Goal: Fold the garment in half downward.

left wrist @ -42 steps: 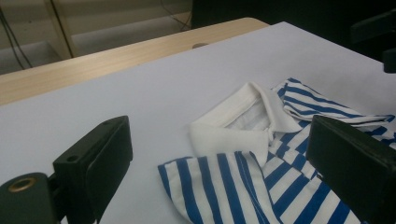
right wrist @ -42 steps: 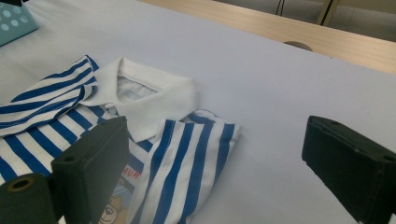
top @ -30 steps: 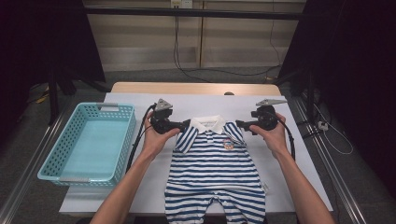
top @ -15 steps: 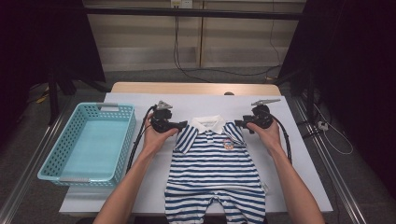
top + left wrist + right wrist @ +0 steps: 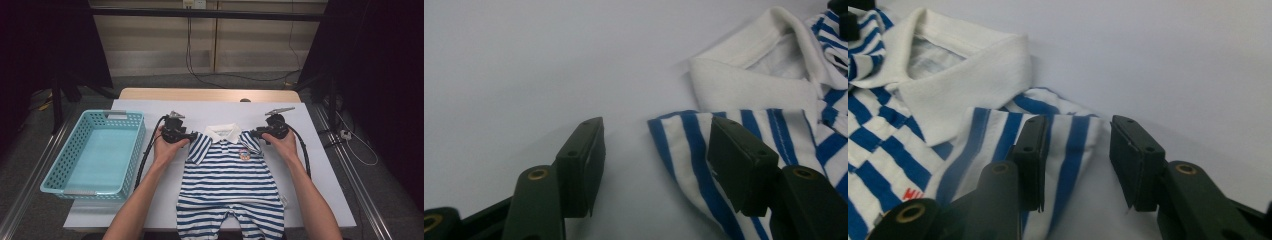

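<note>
A blue-and-white striped baby romper [image 5: 230, 175] with a white collar [image 5: 223, 132] lies flat, face up, on the white table. My left gripper [image 5: 194, 136] is low at the shoulder seen on the left. Its jaws have just been closing; they still stand apart, with the striped shoulder edge [image 5: 684, 145] between them [image 5: 654, 145]. My right gripper [image 5: 254, 134] is at the other shoulder. Its jaws have also been closing and straddle a fold of striped fabric [image 5: 1073, 150], with a gap left at the pads [image 5: 1075, 145].
A turquoise plastic basket [image 5: 55, 170] stands on the table's left side, beside my left forearm. The table's white cover [image 5: 320, 165] lies bare to the right of the romper and behind the collar. Cables trail from both grippers along my arms.
Both hands have sunk a little onto the romper's shoulders. The romper itself has not shifted.
</note>
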`<state>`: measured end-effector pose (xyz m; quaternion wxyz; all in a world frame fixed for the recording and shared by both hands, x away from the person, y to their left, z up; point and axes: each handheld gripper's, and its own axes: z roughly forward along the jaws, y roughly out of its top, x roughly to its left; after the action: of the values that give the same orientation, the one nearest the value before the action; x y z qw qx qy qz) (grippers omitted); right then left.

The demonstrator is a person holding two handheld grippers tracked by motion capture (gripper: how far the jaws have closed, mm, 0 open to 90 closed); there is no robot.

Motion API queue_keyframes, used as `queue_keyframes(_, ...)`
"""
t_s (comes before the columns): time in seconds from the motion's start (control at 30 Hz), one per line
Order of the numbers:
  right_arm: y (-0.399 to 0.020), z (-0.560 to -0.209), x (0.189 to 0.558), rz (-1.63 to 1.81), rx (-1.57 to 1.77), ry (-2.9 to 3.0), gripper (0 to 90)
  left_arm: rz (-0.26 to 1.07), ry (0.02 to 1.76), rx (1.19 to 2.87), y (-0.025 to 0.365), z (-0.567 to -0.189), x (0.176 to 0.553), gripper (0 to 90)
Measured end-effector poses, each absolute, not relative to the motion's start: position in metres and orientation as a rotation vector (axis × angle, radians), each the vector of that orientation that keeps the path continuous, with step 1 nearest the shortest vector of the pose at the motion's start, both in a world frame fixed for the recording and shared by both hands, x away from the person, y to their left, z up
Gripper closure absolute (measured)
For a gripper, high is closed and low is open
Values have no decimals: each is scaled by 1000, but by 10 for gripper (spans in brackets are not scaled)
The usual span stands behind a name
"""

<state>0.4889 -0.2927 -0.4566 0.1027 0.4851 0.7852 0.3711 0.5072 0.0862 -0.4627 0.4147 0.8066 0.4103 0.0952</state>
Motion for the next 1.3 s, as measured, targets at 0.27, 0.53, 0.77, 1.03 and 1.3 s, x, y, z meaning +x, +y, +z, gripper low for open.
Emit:
queue_keyframes(0.27, -290, -457, 489, 1086, 1431, 2322, 654, 296, 938, 2108, 79, -462, 503, 533)
queue_keyframes(0.53, -287, -456, 491, 1088, 1416, 2344, 747, 247, 945, 2096, 79, -463, 508, 661)
queue_keyframes(0.77, -285, -459, 492, 1134, 1418, 2350, 861, 197, 923, 2115, 79, -462, 509, 813)
queue_keyframes(1.03, -288, -455, 494, 1179, 1432, 2285, 873, 182, 983, 2054, 78, -463, 512, 867)
queue_keyframes(1.3, -292, -442, 494, 1217, 1405, 2224, 874, 236, 960, 2011, 79, -452, 516, 867)
